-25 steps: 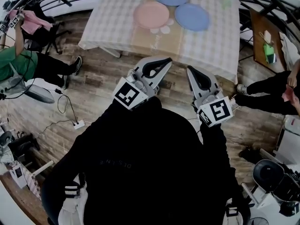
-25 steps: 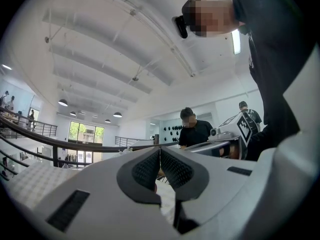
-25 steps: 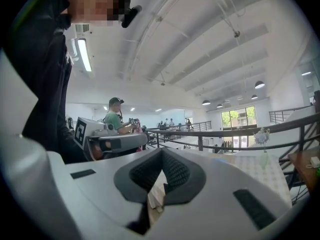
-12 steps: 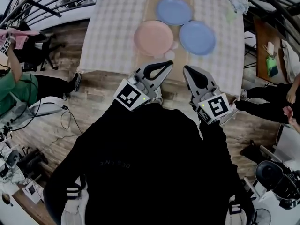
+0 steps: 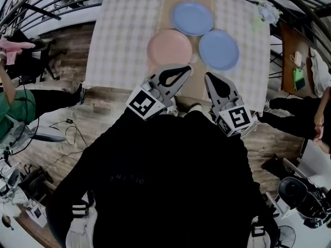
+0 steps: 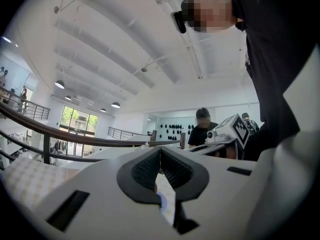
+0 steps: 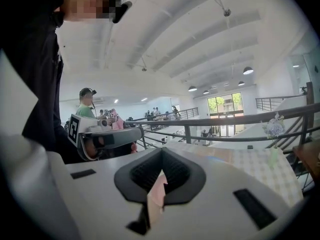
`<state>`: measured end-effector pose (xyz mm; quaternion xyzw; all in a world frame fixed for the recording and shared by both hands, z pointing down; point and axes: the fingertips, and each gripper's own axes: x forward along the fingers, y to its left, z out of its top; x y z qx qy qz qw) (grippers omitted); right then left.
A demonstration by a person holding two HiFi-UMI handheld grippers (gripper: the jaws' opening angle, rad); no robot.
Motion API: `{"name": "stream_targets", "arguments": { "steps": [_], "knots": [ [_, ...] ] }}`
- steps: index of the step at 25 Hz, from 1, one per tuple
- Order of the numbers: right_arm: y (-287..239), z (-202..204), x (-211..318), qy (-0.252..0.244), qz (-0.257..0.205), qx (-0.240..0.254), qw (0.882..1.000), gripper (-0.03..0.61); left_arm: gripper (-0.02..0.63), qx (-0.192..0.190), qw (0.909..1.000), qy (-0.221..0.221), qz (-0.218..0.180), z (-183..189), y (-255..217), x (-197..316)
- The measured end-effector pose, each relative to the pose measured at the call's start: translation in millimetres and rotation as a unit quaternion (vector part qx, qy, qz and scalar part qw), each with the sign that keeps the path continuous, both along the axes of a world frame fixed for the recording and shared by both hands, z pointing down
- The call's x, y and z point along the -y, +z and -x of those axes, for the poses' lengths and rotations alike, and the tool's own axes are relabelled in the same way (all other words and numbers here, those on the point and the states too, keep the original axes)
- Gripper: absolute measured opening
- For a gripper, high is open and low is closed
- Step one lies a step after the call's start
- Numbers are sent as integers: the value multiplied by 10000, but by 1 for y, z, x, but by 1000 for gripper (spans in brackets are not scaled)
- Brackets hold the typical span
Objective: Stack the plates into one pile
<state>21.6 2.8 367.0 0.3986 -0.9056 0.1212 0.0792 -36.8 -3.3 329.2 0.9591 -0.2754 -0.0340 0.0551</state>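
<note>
Pink plate (image 5: pixel 169 46) on checked table (image 5: pixel 124 30). One blue plate (image 5: pixel 192 18) just beyond it, second blue plate (image 5: pixel 219 49) just right of it.

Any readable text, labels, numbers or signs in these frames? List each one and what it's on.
Nothing reads clearly.
black top: pale lettering, too faint and blurred to read.
left marker cube, on the left hand-held gripper: square pattern only, no letters.
right marker cube, on the right hand-held gripper: the same.
</note>
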Motion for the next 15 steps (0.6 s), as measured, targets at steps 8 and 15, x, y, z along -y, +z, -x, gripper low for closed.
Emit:
{"name": "stream_targets", "arguments": {
  "steps": [8, 15],
  "knots": [
    [7, -7, 35, -146, 15, 58, 9999, 8, 20, 116, 9995, -292, 13, -1, 5, 28],
    [15, -20, 68, -261, 49, 23, 9996, 8, 20, 172, 9989, -422, -76, -15, 6, 54]
  ]
}}
